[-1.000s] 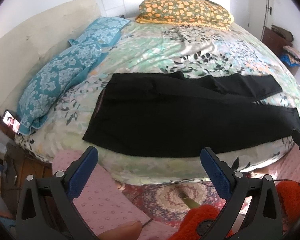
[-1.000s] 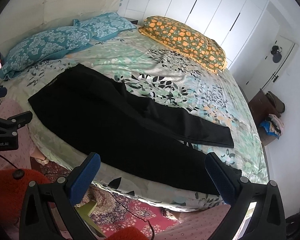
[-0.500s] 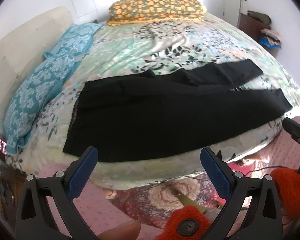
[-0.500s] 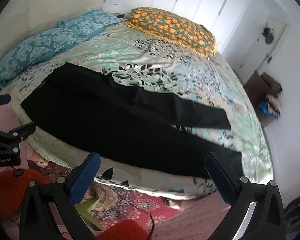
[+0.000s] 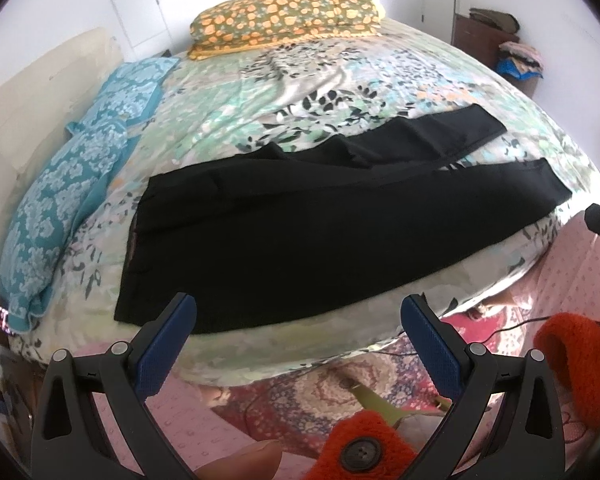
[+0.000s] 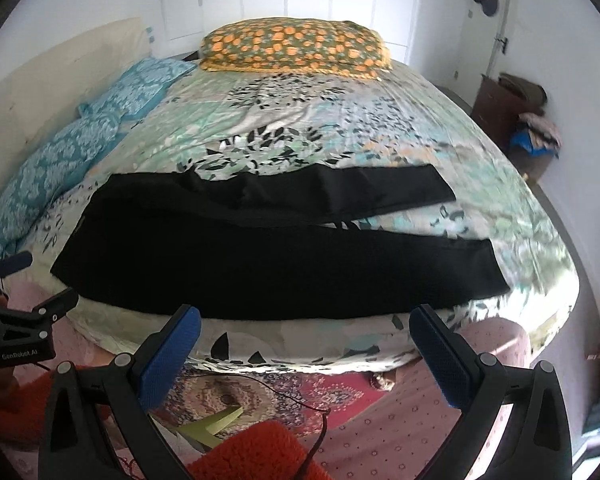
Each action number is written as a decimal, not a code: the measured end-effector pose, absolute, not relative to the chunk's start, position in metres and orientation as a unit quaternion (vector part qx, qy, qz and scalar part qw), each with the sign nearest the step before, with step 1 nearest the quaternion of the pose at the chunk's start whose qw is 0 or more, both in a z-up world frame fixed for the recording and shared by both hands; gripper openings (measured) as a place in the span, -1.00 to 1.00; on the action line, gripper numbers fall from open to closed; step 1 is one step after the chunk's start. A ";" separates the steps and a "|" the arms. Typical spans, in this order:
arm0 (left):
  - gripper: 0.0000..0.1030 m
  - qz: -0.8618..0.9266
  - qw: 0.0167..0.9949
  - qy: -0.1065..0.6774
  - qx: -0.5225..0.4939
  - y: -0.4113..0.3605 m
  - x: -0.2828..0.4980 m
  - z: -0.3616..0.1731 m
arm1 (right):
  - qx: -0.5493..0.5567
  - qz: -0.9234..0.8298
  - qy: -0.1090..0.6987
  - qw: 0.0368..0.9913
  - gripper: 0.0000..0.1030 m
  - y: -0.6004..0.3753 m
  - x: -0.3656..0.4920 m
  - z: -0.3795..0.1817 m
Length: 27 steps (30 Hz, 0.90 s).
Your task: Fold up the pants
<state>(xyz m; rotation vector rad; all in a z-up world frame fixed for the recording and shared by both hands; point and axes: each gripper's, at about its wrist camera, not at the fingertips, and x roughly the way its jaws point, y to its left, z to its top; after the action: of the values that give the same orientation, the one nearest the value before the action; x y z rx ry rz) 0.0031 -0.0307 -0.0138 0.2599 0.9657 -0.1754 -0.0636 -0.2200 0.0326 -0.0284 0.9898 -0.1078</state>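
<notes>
Black pants [image 5: 300, 232] lie flat along the near edge of the bed, waistband at the left, both legs running right and spread apart. They also show in the right wrist view [image 6: 276, 256]. My left gripper [image 5: 300, 320] is open and empty, held off the bed's edge near the waist half. My right gripper [image 6: 306, 332] is open and empty, held off the bed's edge in front of the near leg. The left gripper [image 6: 16, 276] shows at the left edge of the right wrist view.
The bed has a floral sheet [image 5: 340, 80], two blue pillows [image 5: 60, 200] at the left and an orange-patterned pillow [image 5: 288, 16] at the far side. A pink dotted cover [image 6: 380, 432] and a patterned rug [image 6: 260, 392] lie below. A dresser with clothes [image 6: 516, 120] stands at the right.
Both grippers have swung to face the bed more squarely and come closer to the pants. The pants have not moved. Both stay open.
</notes>
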 end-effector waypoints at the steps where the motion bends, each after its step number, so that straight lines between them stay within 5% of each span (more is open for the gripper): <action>1: 0.99 -0.087 0.874 0.462 0.126 -0.032 0.003 -0.014 | -0.009 -0.054 0.474 0.879 1.00 -0.224 -0.065 0.033; 27: 0.99 -0.116 0.874 0.445 0.154 -0.051 -0.008 -0.008 | 0.021 -0.137 0.466 0.874 1.00 -0.265 -0.088 0.035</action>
<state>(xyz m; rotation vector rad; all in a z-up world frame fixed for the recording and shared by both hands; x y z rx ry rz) -0.0081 -0.0505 -0.0076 0.3219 0.9299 -0.2414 -0.0880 -0.2646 0.0348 0.0437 0.9735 -0.2857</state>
